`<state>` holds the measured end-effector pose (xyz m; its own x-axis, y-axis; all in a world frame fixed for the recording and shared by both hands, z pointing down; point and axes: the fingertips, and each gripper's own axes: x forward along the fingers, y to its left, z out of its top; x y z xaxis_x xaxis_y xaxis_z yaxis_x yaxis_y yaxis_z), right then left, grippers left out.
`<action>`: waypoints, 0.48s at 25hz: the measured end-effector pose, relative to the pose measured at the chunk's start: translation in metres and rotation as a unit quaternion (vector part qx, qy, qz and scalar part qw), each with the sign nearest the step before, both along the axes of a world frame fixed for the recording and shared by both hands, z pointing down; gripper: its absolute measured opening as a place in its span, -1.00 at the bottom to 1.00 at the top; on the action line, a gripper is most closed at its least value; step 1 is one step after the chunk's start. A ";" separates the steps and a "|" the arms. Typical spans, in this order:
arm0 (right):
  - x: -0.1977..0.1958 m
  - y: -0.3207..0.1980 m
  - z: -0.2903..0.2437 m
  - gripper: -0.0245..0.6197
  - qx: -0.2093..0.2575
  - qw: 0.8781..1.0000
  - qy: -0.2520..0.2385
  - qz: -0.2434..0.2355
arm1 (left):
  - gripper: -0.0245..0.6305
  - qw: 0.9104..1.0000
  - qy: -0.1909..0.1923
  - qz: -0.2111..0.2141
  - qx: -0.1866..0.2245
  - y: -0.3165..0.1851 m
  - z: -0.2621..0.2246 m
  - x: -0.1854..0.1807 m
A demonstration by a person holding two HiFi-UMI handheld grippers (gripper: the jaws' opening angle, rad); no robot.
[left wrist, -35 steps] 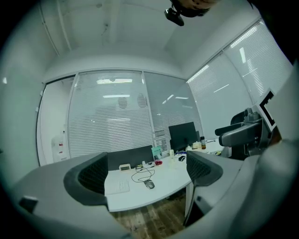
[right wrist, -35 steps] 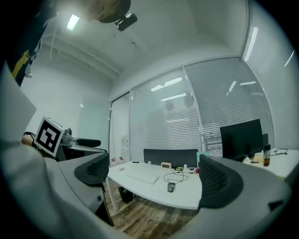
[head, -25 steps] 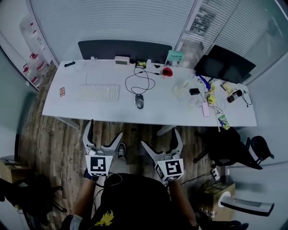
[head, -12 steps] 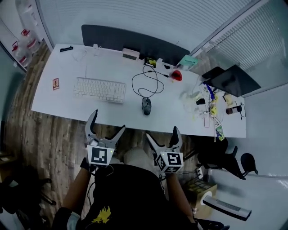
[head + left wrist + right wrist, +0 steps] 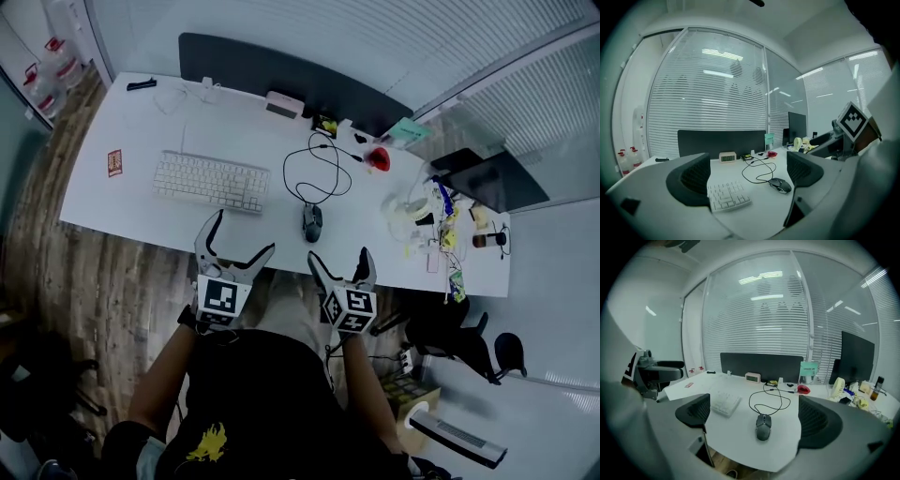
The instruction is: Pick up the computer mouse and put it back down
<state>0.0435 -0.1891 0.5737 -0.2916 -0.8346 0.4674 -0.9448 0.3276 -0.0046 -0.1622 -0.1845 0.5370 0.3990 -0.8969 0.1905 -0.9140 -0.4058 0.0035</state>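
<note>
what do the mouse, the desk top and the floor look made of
The dark grey wired computer mouse looks like moulded plastic, mostly matte, with segmented shell panels. The white desk top seems smooth laminate or painted board: even colour, no grain. The brown plank floor shows grain streaks and seams: wood or wood-look laminate, cannot tell which.

Can't make out the clutter right of the mouse, way too small. Same with the print on the little card far left of the mouse. Can't read the clock behind the mouse either, or the green sign back-right of it.
</note>
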 end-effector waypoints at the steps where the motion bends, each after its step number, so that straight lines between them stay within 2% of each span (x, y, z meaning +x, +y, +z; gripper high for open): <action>1: 0.000 -0.006 0.009 0.90 -0.008 1.000 -0.001 0.000 | 0.63 1.000 -0.004 -0.001 -0.011 -0.003 0.004 0.000; 6: 0.001 -0.040 0.055 0.87 -0.045 0.999 0.004 0.001 | 0.63 1.000 0.002 -0.009 -0.020 -0.026 0.030 0.005; 12: 0.004 -0.081 0.109 0.80 -0.087 0.996 0.008 0.005 | 0.63 0.996 -0.005 -0.014 -0.093 -0.047 0.072 0.011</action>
<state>0.0470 -0.2703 0.6823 -0.2754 -0.7437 0.6092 -0.9484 0.3137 -0.0459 -0.1510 -0.2314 0.6093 0.3712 -0.8566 0.3583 -0.9254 -0.3732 0.0665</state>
